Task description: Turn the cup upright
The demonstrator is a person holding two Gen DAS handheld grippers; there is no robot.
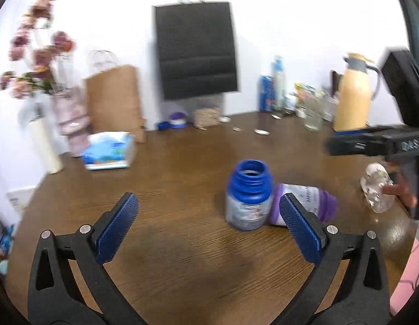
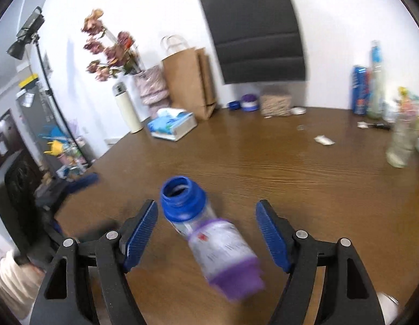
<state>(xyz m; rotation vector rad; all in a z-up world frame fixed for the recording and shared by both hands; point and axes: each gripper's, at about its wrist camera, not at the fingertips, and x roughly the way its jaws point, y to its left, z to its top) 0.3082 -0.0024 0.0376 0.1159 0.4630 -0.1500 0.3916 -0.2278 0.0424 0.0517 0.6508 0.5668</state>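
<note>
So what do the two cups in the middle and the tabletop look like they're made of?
Blue-necked cup: upright, likely plastic; a clear body shows its label, the opaque blue neck is threaded. Purple-necked cup: lying on its side, apparently the same clear plastic with an opaque purple neck. Motion blur leaves glass possible. Table: brown wood or wood-look laminate, with visible grain lines and a soft sheen.

**Left wrist view: claw spread wide, two cups on worktop**

The left claw point(image 1: 209, 227) is spread wide above the brown worktop point(image 1: 182, 168), gripping nothing. The blue-necked cup point(image 1: 248, 196) stands upright, mouth up. The purple-necked cup point(image 1: 308, 203) lies on its side, touching the blue one, partly hidden by the right-hand pad. The right claw point(image 1: 372, 140) enters at the right edge, blurred. A tissue pack point(image 1: 109, 150) lies well apart, far left.
</note>
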